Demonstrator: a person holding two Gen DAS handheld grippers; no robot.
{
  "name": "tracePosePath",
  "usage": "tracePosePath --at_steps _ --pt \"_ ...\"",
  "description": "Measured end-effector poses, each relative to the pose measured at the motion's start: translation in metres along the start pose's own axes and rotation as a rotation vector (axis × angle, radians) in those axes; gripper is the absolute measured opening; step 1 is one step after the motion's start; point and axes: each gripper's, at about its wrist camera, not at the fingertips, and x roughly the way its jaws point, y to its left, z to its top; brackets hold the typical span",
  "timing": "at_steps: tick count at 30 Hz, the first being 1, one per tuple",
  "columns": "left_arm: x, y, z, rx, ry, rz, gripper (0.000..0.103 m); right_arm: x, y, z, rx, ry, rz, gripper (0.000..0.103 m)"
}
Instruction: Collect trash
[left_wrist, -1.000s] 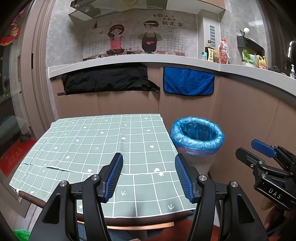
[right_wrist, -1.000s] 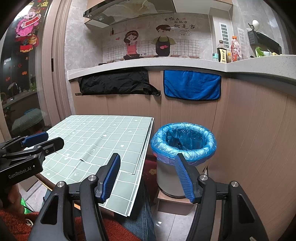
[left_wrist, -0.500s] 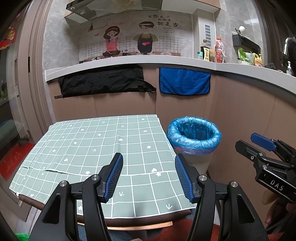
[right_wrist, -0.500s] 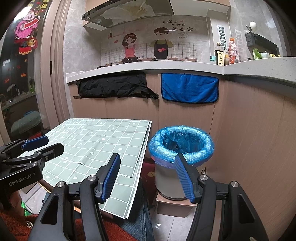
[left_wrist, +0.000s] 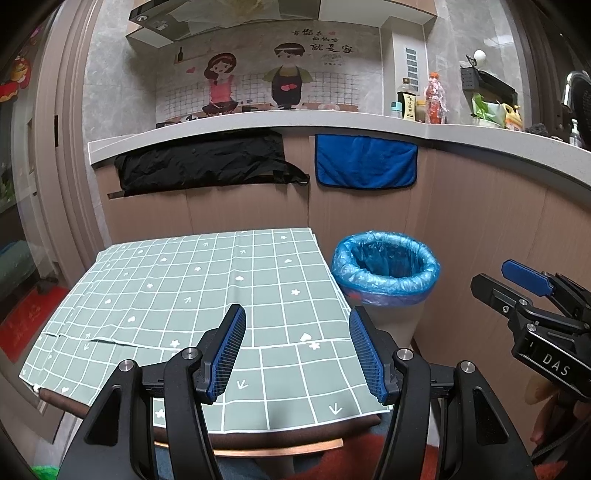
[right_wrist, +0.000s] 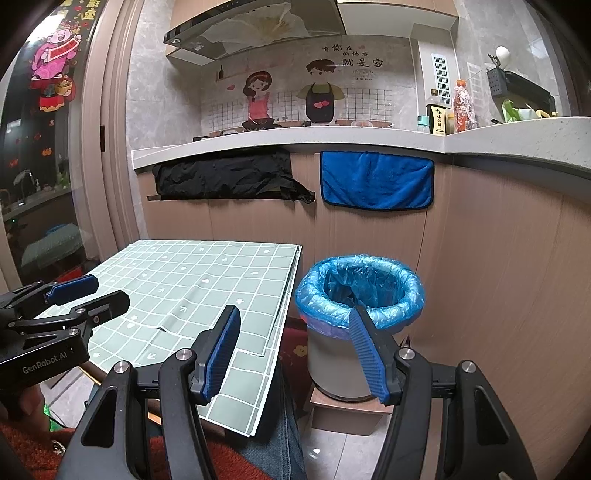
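Observation:
A bin lined with a blue plastic bag (left_wrist: 386, 266) (right_wrist: 360, 291) stands on the floor to the right of a small table with a green grid-patterned cloth (left_wrist: 192, 288) (right_wrist: 192, 284). No loose trash shows on the cloth. My left gripper (left_wrist: 297, 350) hovers open over the table's near edge, nothing between its blue pads. My right gripper (right_wrist: 293, 349) hangs open beside the table, in front of the bin, holding nothing. Each gripper also shows from the side in the other's view: the right gripper (left_wrist: 517, 282), the left gripper (right_wrist: 88, 290).
A wood-panelled counter wall stands behind the table and bin, with a black cloth (left_wrist: 207, 164) and a blue towel (left_wrist: 365, 160) hanging from it. Bottles (left_wrist: 434, 98) stand on the countertop. The bin rests on a low wooden block (right_wrist: 347, 413). A person's jeans-clad legs (right_wrist: 280, 435) are below.
Both views have shifted slightly, so the table and bin sit a little lower in them. Both grippers stay open and empty.

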Motion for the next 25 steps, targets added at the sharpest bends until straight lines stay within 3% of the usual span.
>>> tracePosePath --at_steps 25 --pt "0.0008 0.0020 0.0014 -0.009 0.007 0.004 0.059 0.0024 -0.0035 0.0031 0.000 0.011 0.013 0.059"
